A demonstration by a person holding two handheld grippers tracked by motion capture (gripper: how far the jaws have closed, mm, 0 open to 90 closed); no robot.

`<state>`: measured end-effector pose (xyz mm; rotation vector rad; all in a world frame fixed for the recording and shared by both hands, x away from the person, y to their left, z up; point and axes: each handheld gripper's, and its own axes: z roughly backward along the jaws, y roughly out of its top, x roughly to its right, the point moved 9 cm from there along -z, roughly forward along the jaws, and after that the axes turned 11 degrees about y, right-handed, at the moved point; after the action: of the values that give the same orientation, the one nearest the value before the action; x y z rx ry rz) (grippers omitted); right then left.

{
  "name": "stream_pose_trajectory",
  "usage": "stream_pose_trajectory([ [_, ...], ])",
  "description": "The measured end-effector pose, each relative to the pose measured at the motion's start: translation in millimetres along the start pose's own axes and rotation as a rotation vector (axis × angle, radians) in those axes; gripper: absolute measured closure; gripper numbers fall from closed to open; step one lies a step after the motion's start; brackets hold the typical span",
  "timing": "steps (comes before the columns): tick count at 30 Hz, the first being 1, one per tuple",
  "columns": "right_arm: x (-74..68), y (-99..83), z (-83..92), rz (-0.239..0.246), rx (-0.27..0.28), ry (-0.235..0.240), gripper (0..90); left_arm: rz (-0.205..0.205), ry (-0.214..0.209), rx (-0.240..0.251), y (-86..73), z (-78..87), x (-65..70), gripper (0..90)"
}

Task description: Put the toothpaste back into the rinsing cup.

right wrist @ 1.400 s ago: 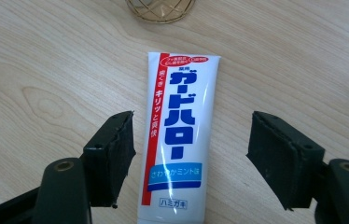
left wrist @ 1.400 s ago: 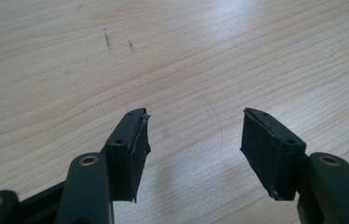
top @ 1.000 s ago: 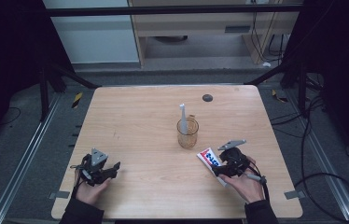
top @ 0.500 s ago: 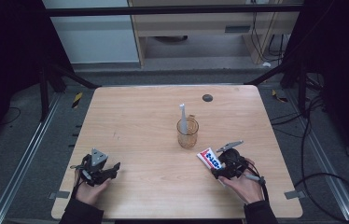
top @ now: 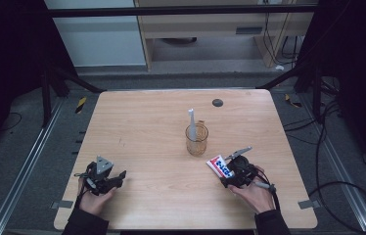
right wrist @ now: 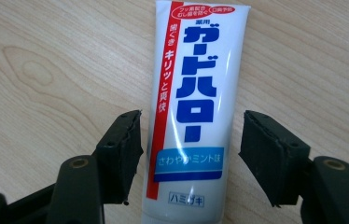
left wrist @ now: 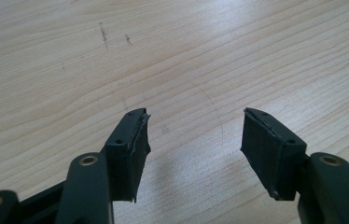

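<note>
A clear glass cup (top: 196,139) is standing upright near the middle of the wooden counter (top: 142,127), and a white toothbrush (top: 191,125) is standing in it, its head rising above the rim and leaning slightly to the left. Whether the cup is holding anything else cannot be told. A small dark round object (top: 217,103) is lying on the counter well beyond the cup, toward the far edge.

Just near and right of the cup, a white toothpaste tube (right wrist: 191,112) with blue lettering and a red stripe is lying flat on the counter. The right tool (right wrist: 189,135) is straddling it: the tube is running between the two black jaws, which have just been closing in. A sliver of gap is showing at the left jaw and a wider one at the right, so the pads are not pressing on the tube. In the high view the right tool (top: 232,170) is sitting at the tube's near-right end, with the person's hand behind it.

At the near left of the counter, well apart from the cup and tube, the left tool (left wrist: 193,140) is resting low over bare wood, its jaws standing wide apart with nothing between them. In the high view the left tool (top: 103,176) is pointing toward the right.
</note>
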<state>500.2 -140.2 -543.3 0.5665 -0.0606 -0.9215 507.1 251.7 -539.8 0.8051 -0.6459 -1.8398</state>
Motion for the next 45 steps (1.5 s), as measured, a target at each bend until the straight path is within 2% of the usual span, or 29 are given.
stream_pose_trajectory([
  [6,3.2,8.1,-4.1,0.002,0.006,-0.003,38.7,0.0,0.001,-0.001,-0.1,-0.2,-0.5,40.6],
  [9,4.3,12.2,-6.9,-0.014,0.016,0.003,39.1,0.0,0.001,-0.001,-0.3,-0.3,-0.5,40.7],
  [21,5.1,22.9,-17.6,-0.01,0.001,0.015,40.5,-0.001,0.002,-0.002,-0.5,-0.6,-0.9,40.7],
  [30,8.1,24.1,-22.2,-0.027,-0.009,0.034,39.6,-0.003,-0.001,-0.005,-0.6,-1.2,-0.2,40.7],
  [45,7.0,22.7,-28.4,-0.016,-0.035,0.017,41.2,-0.005,-0.002,-0.006,-0.5,-1.6,0.4,40.7],
])
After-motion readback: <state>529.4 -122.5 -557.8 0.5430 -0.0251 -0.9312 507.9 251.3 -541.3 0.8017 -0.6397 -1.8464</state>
